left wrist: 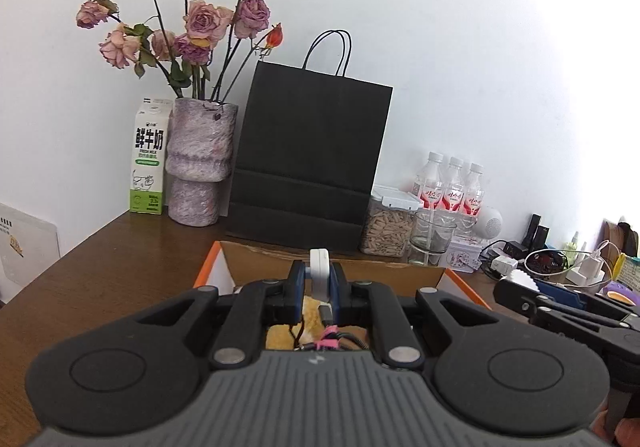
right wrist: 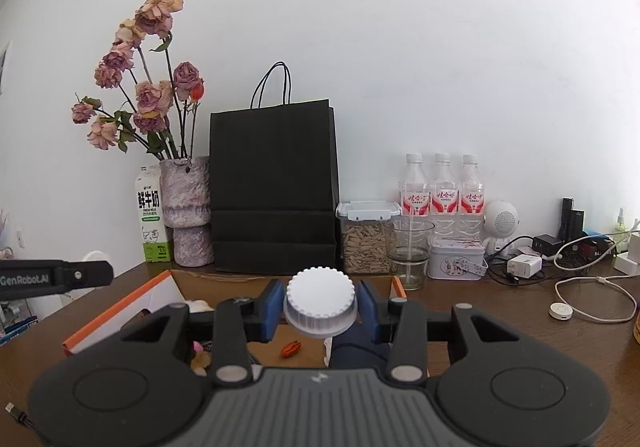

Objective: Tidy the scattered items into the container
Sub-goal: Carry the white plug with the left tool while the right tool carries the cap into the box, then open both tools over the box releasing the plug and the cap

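Observation:
An open cardboard box point(left wrist: 400, 279) with orange outer sides sits on the brown table; it also shows in the right wrist view point(right wrist: 120, 311). My left gripper point(left wrist: 319, 279) is shut on a flat white device point(left wrist: 320, 271) with a cable, held on edge above the box. Yellow plush and pink-tied cables lie in the box below it. My right gripper point(right wrist: 320, 307) is shut on a dark bottle by its white ribbed cap point(right wrist: 320, 299), above the box. A small red-orange item point(right wrist: 291, 348) lies on the box floor.
A black paper bag point(right wrist: 274, 187), a vase of dried roses point(right wrist: 186, 207), a milk carton point(right wrist: 152, 215), a seed jar point(right wrist: 366, 243), a glass point(right wrist: 410, 251), a tin point(right wrist: 456, 261) and three water bottles point(right wrist: 442, 187) stand behind the box. Chargers and cables point(right wrist: 592, 287) lie at the right.

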